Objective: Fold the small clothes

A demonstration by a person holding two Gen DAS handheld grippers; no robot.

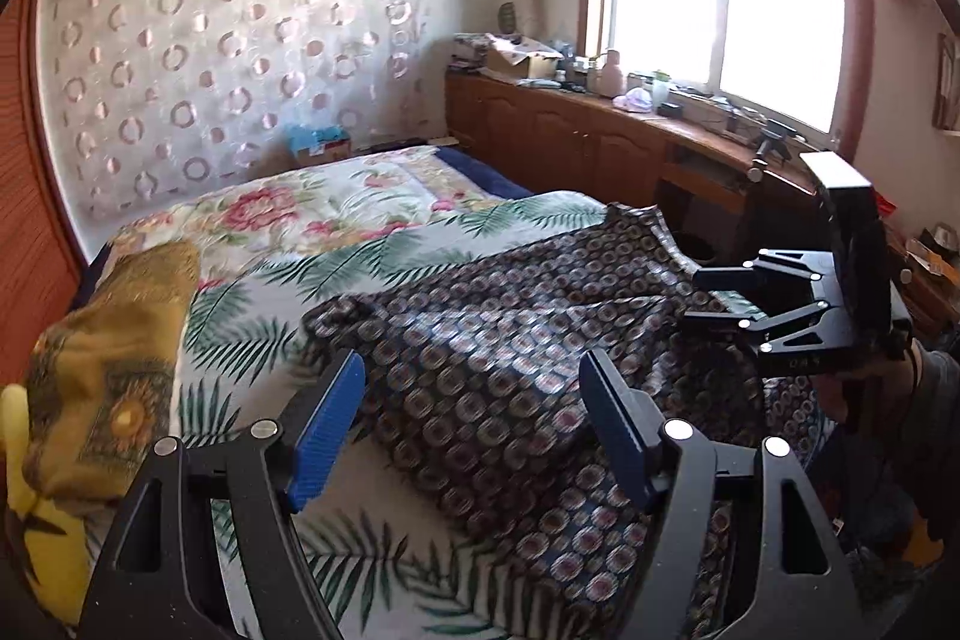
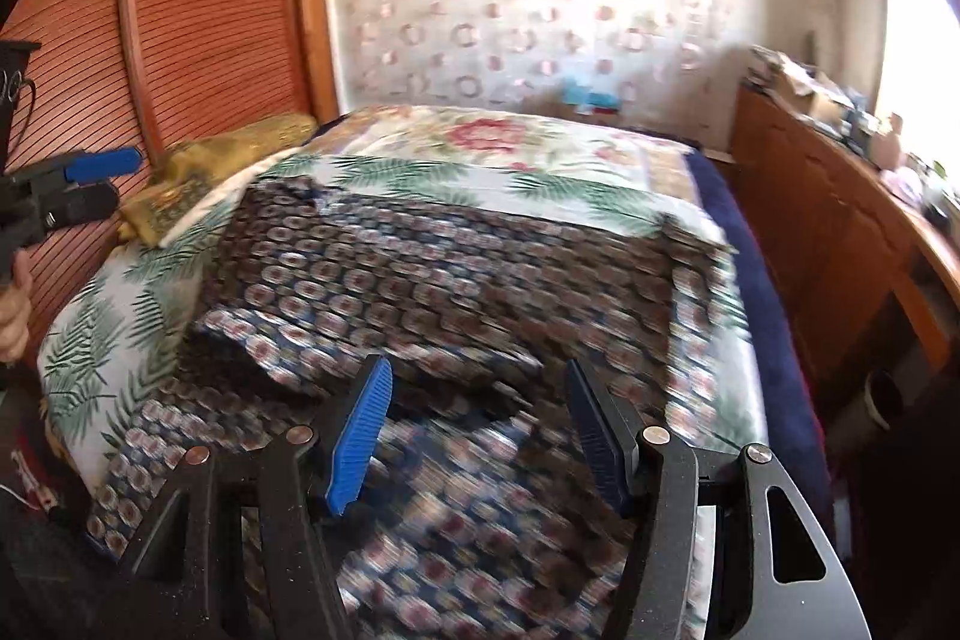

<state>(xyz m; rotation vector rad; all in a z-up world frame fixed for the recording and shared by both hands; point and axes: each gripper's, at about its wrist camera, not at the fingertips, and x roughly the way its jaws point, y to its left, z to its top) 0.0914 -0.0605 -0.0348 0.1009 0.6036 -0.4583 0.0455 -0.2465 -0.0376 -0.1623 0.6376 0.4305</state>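
A dark garment with a round medallion print (image 1: 498, 340) lies spread and rumpled on the bed; it also fills the middle of the right wrist view (image 2: 432, 280). My left gripper (image 1: 474, 412) is open and empty, hovering above the garment's near left part. My right gripper (image 2: 480, 418) is open and empty above the garment's near edge. The right gripper also shows in the left wrist view (image 1: 720, 298) at the garment's right side. The left gripper also shows at the left edge of the right wrist view (image 2: 99, 184).
The bed has a palm-leaf sheet (image 1: 252, 292) and a floral quilt (image 1: 300, 208). A yellow-brown cloth (image 1: 102, 358) lies at the bed's left. A wooden cabinet (image 1: 570, 136) with clutter runs under the window on the right. A wooden slatted panel (image 2: 180, 10) stands left of the bed.
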